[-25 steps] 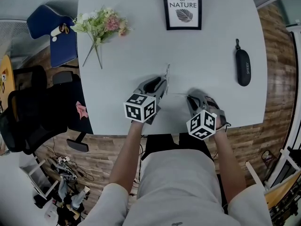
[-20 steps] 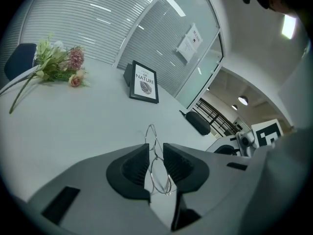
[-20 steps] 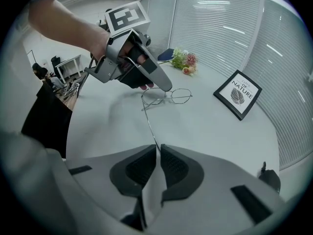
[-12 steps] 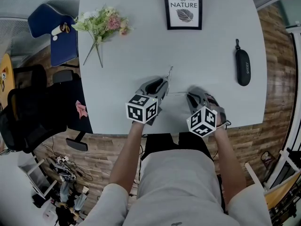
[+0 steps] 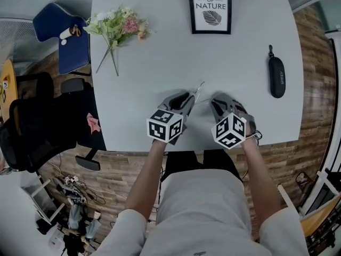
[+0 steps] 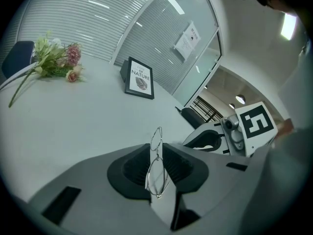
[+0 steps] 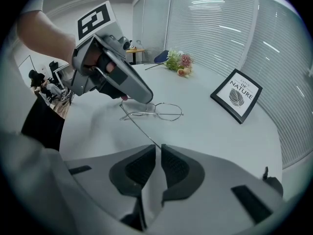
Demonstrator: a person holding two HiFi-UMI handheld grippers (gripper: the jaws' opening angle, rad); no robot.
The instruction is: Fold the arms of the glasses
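Note:
Thin wire-framed glasses (image 5: 198, 92) are lifted just above the grey table (image 5: 149, 63), between my two grippers. In the left gripper view one lens (image 6: 156, 168) stands upright between the pads. My left gripper (image 5: 187, 99) has just been closing and is shut on that lens rim. The right gripper view shows the frame front (image 7: 164, 111) under the left gripper (image 7: 133, 98), with one long arm (image 7: 139, 127) running back into my right gripper (image 7: 158, 148). Its jaws have just been opening a little; the arm's end lies in their narrow gap.
A framed "Nature" print (image 5: 209, 8) stands at the table's far edge, a bunch of flowers (image 5: 114, 28) lies far left and a black glasses case (image 5: 275, 76) lies on the right. Off the left edge are a blue chair (image 5: 58, 36) and a black office chair (image 5: 32, 127).
The two grippers have drawn slightly closer together. The glasses' front has swung a little to the right, toward the right gripper.

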